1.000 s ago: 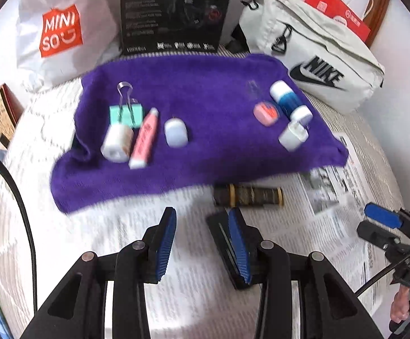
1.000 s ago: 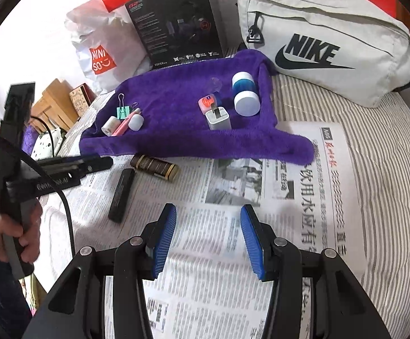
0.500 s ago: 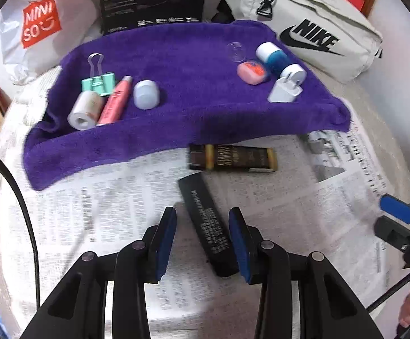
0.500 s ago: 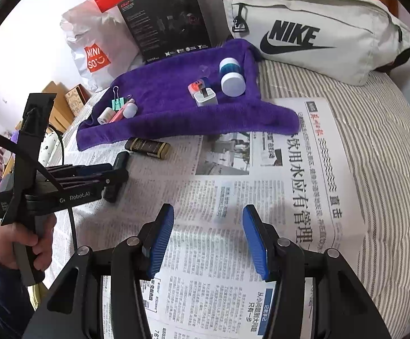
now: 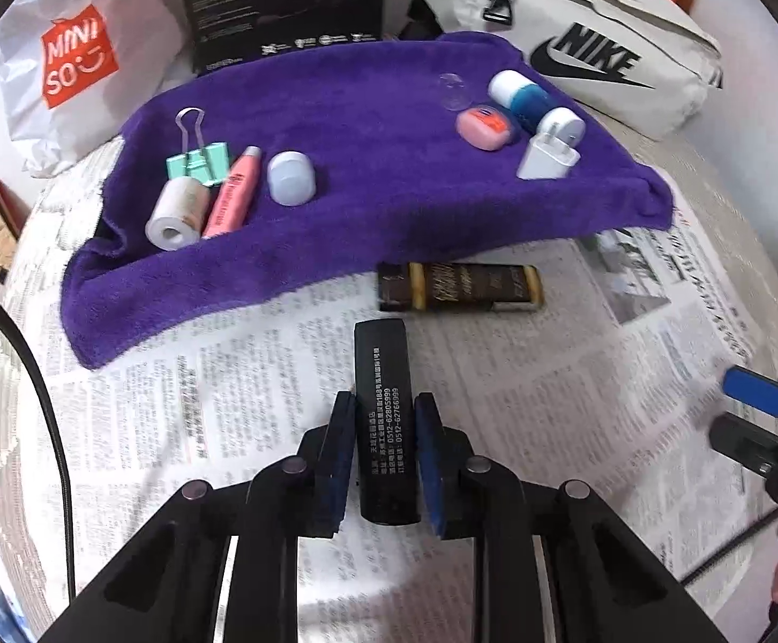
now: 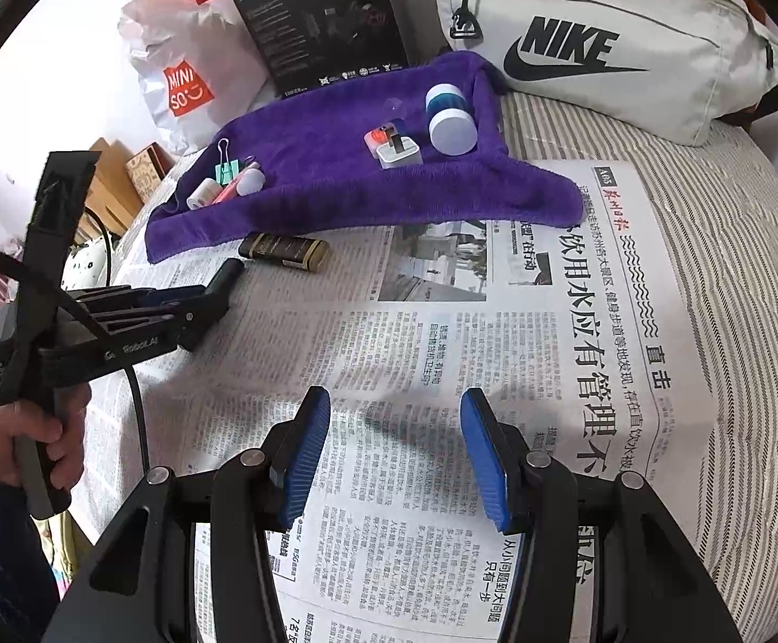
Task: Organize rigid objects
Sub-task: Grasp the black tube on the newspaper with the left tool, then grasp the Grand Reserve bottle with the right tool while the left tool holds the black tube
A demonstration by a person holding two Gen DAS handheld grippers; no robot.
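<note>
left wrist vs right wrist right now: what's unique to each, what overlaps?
Left wrist only: the left gripper shut on the black bar, its white lettering readable; a pink round case in full.

Right wrist only: the right gripper open over newspaper with nothing between its fingers; a hand holding the left gripper's handle; striped bedding.

Both: purple towel, brown tube, white charger, Nike bag.

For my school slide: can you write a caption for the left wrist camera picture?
Left tool shut on a black stick lying on newspaper, below a purple towel of small things.
</note>
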